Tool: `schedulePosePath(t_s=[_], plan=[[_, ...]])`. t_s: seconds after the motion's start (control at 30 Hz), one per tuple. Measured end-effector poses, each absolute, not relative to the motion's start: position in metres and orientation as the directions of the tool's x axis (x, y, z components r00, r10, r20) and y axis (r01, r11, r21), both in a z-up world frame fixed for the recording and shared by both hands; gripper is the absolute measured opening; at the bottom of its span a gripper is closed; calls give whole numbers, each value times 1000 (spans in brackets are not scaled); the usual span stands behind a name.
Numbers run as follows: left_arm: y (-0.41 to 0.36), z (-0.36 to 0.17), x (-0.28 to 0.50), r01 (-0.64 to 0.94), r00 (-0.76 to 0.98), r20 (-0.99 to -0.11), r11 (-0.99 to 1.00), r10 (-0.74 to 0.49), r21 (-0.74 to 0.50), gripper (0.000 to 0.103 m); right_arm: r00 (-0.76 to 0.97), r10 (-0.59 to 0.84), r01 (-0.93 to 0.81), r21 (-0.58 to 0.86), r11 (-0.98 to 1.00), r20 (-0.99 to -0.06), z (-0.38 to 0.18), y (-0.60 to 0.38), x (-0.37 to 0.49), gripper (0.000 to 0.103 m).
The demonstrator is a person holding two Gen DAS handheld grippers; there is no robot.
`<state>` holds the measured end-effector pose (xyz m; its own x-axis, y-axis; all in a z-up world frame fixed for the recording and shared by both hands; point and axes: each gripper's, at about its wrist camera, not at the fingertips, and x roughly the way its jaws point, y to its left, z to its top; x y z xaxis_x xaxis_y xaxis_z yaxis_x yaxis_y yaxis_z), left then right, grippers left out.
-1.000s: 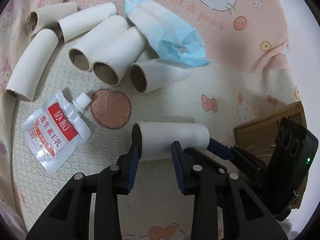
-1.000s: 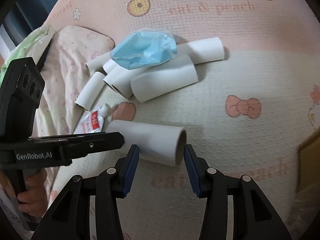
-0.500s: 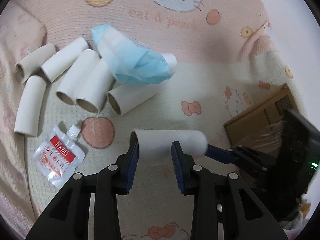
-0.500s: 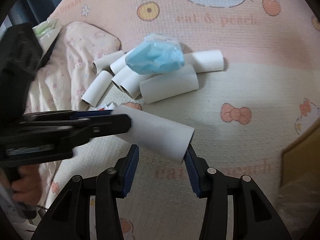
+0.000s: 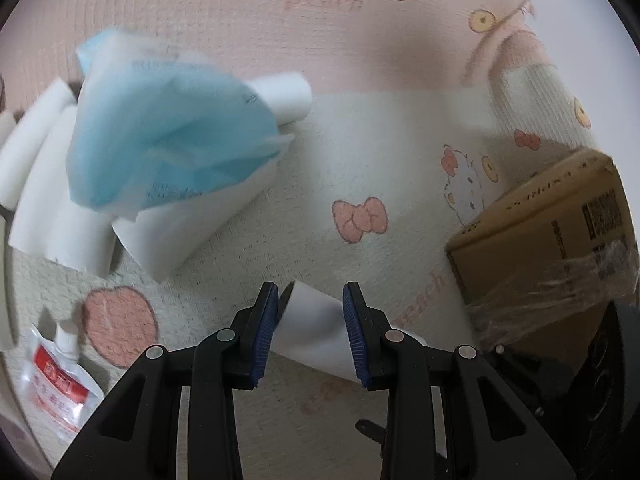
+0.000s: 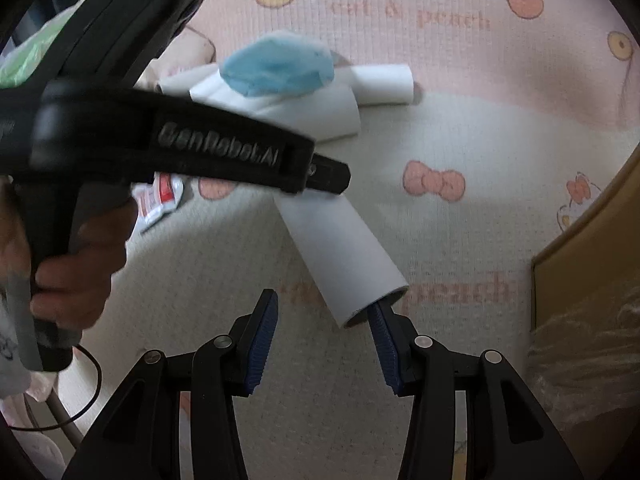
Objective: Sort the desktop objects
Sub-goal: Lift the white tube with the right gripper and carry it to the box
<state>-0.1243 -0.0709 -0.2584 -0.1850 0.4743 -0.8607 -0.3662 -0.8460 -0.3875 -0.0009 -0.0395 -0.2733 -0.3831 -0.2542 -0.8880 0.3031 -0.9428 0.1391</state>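
Pink cartoon-print blanket (image 6: 500, 128) lies beneath; left claw (image 5: 311, 330) clamps the cardboard tube (image 6: 344, 256), its long axis slanting toward the right claw (image 6: 324, 346), whose half-open jaws straddle its open end ungripped.

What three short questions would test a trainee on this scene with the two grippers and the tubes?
1. True or false: the left gripper holds a white cardboard tube between its fingers.
2. What lies on top of the pile of white cardboard tubes? A. a green sponge; B. a crumpled light-blue sheet; C. a metal spoon.
3. Fill in: in the left wrist view, the brown cardboard box stands at the ____ edge of the picture.

Key: 1 true; 2 B; 3 right.
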Motion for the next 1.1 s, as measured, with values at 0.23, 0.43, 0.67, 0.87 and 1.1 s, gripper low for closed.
schedulePosePath(t_s=[0.23,0.43,0.67,0.87,1.1], plan=[[-96,-249,-115,-285,-206,-834,-846,513,-450,62,-355,-261,365,123,-923,-898,-269,-34,4,53],[-104,-247,-103,-245,-239,-814,-844,529,-477,62,-394,-260,357,114,-927,-881,-259,-16,1,67],[-102,-267,-99,-157,-169,-772,-790,613,-593,62,-411,-249,344,104,-933,-877,-271,-10,-15,67],[-101,-280,-105,-86,-154,-754,-769,639,-634,62,-390,-284,342,148,-928,-876,-284,-23,-34,67],[-101,-296,-117,-2,-112,-729,-734,675,-680,56,-352,-351,286,257,-923,-868,-298,-19,-49,67]])
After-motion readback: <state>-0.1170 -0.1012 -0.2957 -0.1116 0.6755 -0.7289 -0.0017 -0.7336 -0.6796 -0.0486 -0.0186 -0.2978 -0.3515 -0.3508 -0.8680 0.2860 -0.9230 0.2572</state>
